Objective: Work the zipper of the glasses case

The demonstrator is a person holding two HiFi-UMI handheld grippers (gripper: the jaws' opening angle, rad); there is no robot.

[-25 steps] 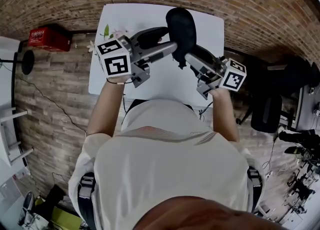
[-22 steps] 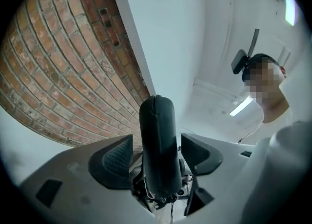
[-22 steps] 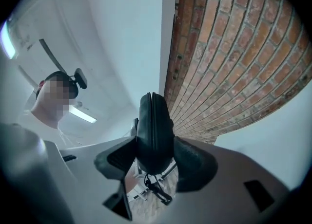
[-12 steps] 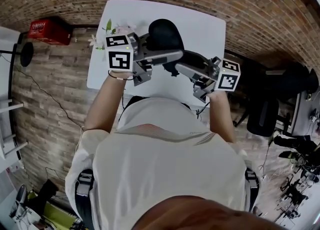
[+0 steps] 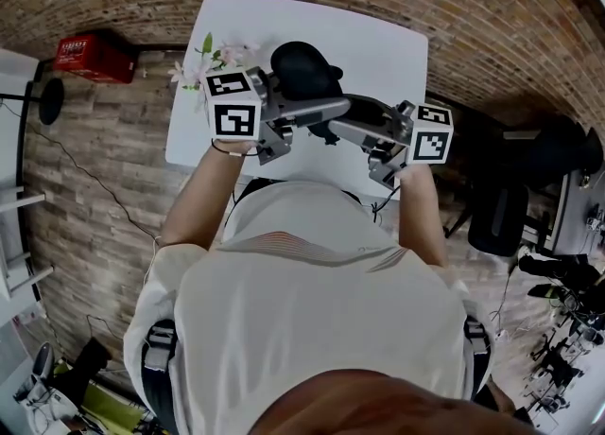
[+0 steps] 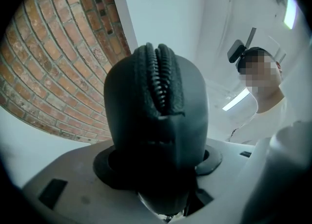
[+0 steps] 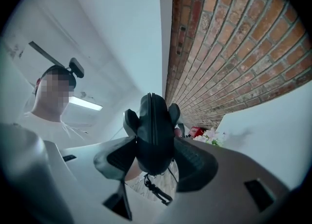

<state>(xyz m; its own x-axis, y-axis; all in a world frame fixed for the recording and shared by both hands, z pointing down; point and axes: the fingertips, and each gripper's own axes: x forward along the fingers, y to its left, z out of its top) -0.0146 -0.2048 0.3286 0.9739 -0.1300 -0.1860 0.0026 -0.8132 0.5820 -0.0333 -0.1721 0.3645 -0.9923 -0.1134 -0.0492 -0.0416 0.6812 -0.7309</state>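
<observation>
You are holding a black, rounded fabric glasses case point(image 5: 304, 69) in the air over the white table point(image 5: 388, 36), pinched from both sides. The left gripper point(image 6: 156, 169) is clamping one end, jaws partly apart around it; the right gripper point(image 7: 151, 156) is clamping the other. The case's long axis is pointing away from both. Its black zipper cord point(image 7: 157, 189) is dangling just under the right jaws, so that hand seems nearer.

We see a white table point(image 5: 378, 55) by a brick wall point(image 6: 53, 72), on a floor point(image 5: 95, 197) with the same brick pattern. A red box point(image 5: 90, 53) lies to its left and a black office chair point(image 5: 501, 216) stands to its right. Overhead, a strip light point(image 7: 85, 103) glows on the white ceiling point(image 7: 107, 33).
</observation>
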